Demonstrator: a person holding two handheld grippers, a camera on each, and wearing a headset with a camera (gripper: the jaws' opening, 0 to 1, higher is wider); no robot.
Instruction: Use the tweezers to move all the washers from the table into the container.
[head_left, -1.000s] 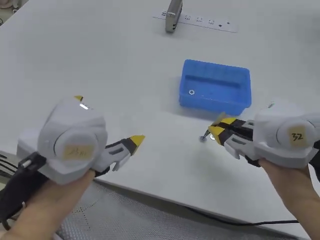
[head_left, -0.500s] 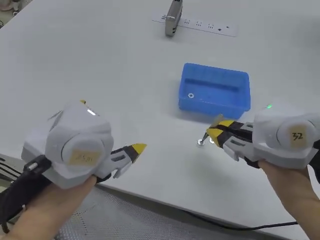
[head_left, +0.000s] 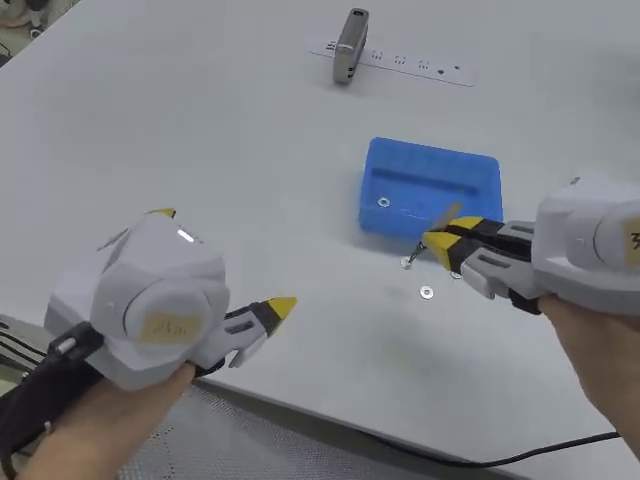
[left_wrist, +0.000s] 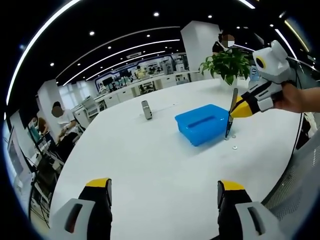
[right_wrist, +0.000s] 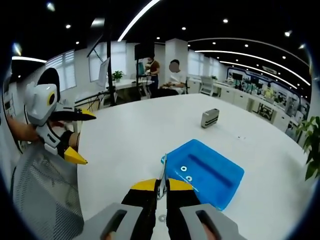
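Right gripper (right_wrist: 161, 185) is clamped shut on the tweezers (left_wrist: 230, 117), their tips down just beside the blue container's (head_left: 470, 170) near wall; one washer (head_left: 427, 292) lies on the table (head_left: 200, 120) nearby; a second washer (head_left: 384, 202) sits inside the container; left gripper (left_wrist: 165, 185) hovers, jaws wide apart.

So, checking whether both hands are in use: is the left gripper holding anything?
No, the left gripper has its jaws wide apart over the white table, with nothing between them.
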